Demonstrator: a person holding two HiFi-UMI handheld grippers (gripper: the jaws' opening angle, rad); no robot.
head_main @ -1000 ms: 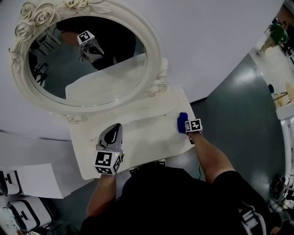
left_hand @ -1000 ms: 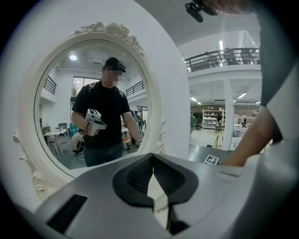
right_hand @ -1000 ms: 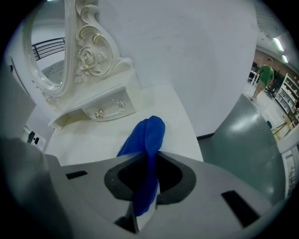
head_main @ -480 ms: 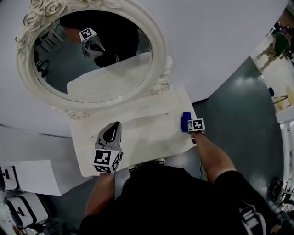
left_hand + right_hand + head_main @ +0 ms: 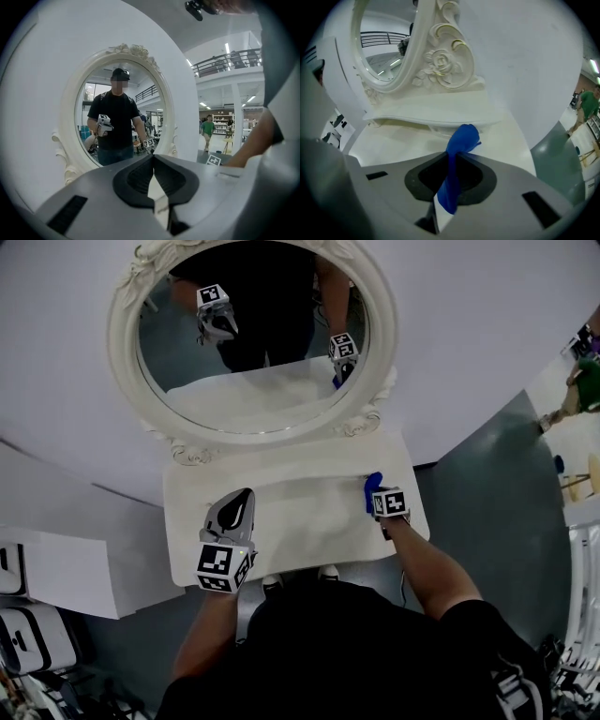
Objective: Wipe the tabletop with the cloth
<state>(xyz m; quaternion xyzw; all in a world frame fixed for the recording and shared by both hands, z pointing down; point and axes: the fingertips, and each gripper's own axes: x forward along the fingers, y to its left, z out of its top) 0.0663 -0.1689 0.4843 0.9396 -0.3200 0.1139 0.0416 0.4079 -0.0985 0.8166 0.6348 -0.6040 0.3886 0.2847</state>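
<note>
A blue cloth [image 5: 373, 487] is pinched in my right gripper [image 5: 377, 491], which is shut on it near the right end of the white tabletop [image 5: 300, 512]. In the right gripper view the cloth [image 5: 461, 140] sticks up from between the jaws of the right gripper [image 5: 457, 157] and hangs over the tabletop [image 5: 393, 140]. My left gripper [image 5: 241, 495] is over the left-middle of the tabletop, shut with nothing in it. In the left gripper view the left gripper [image 5: 152, 158] points at the oval mirror [image 5: 122, 117].
The ornate white mirror [image 5: 253, 334] stands along the table's back edge against a white wall; its carved base [image 5: 445, 65] is just beyond the cloth. Grey floor [image 5: 487, 484] lies to the right of the table. White cases [image 5: 28, 634] sit at the lower left.
The head view has swung, so the mirror now reflects both grippers. The right gripper with the cloth has moved a little leftward, away from the table's right edge. The left gripper holds its place.
</note>
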